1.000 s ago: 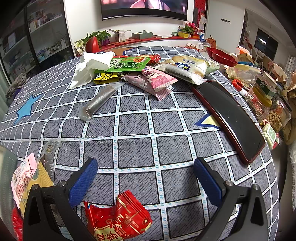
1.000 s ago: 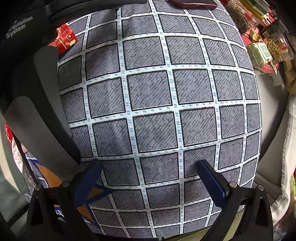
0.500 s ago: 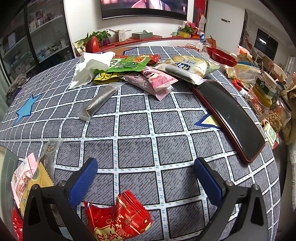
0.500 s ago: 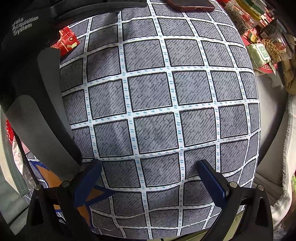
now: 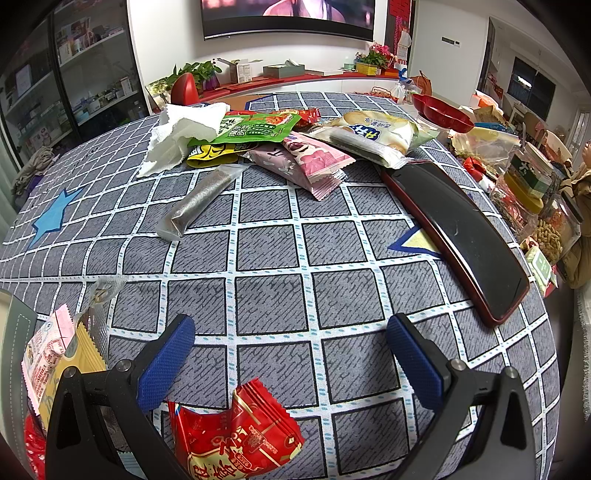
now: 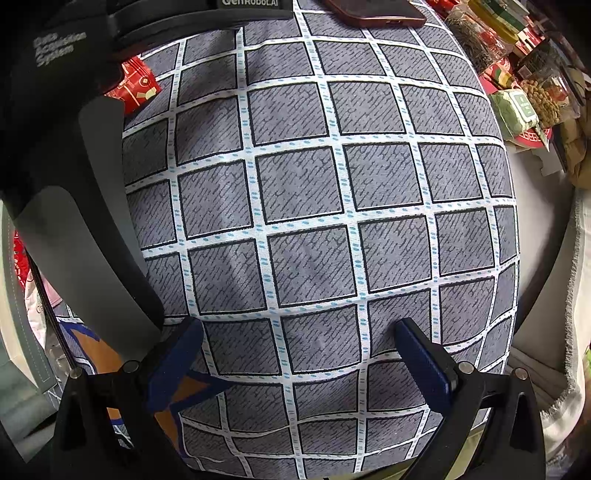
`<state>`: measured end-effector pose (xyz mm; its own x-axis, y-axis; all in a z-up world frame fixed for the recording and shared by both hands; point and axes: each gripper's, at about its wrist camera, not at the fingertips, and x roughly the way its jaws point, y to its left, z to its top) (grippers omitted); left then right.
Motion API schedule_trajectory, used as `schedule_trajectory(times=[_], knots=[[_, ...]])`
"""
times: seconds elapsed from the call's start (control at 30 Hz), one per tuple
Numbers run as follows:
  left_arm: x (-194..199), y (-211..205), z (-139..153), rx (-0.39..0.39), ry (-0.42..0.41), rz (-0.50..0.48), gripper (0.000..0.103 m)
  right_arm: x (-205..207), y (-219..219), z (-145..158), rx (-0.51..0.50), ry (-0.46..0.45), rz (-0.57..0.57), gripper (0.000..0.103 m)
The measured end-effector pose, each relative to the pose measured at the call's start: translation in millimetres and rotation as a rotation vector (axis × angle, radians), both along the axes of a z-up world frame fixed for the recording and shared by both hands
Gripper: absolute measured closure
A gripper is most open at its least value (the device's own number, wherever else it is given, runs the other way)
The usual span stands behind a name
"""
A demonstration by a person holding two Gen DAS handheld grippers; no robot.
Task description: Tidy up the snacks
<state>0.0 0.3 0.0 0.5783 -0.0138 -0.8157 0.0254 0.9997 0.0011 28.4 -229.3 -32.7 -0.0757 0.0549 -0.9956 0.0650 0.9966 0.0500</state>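
Grey checked cloth covers the tabletop [image 5: 269,254]. Snack packets [image 5: 280,147] lie heaped beyond the black tray [image 5: 461,236], toward a wall-mounted screen [image 5: 288,16]; a red packet [image 5: 236,435] sits nearer than it. Left gripper [image 5: 291,350] and right gripper [image 6: 299,354] both spread their fingers wide, holding nothing.

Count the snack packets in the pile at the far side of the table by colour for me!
Green packet: 1
Yellow packet: 1
Pink packets: 2
Pale cracker packet: 1
Silver stick packet: 1
Red wrapper behind the green one: at least 1
Total: 7 that show.
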Motion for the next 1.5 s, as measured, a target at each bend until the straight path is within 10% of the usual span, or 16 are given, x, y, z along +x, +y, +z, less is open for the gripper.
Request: schedule_trajectory(times=[1.5], knots=[[0,0,0,0.000,0.000,0.000,0.000,-27,-30,34,0.082,0.105,-0.115,0.000]])
